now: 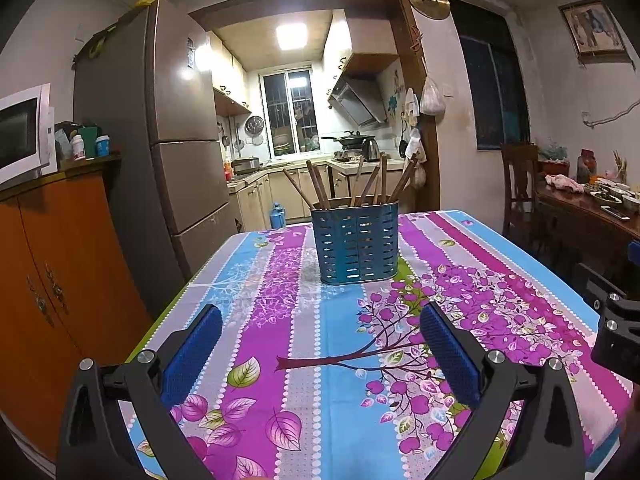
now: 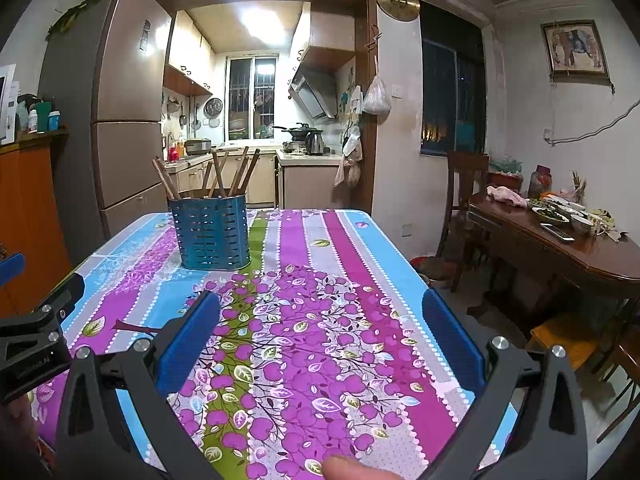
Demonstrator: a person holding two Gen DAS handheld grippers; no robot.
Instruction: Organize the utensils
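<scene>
Two claws hover low over a counter (image 1: 344, 420) covered in a bright floral cloth. The left claw (image 1: 320, 354) is spread wide and holds nothing. Straight ahead of it, well apart, stands a blue slotted holder (image 1: 355, 243) with wooden chopsticks (image 1: 320, 190) fanned out of its top. The right claw (image 2: 320, 350) is also wide and empty; the holder sits ahead and to its left. The leaning sticks look risky: a sideways reach could knock them or tip the light holder.
</scene>
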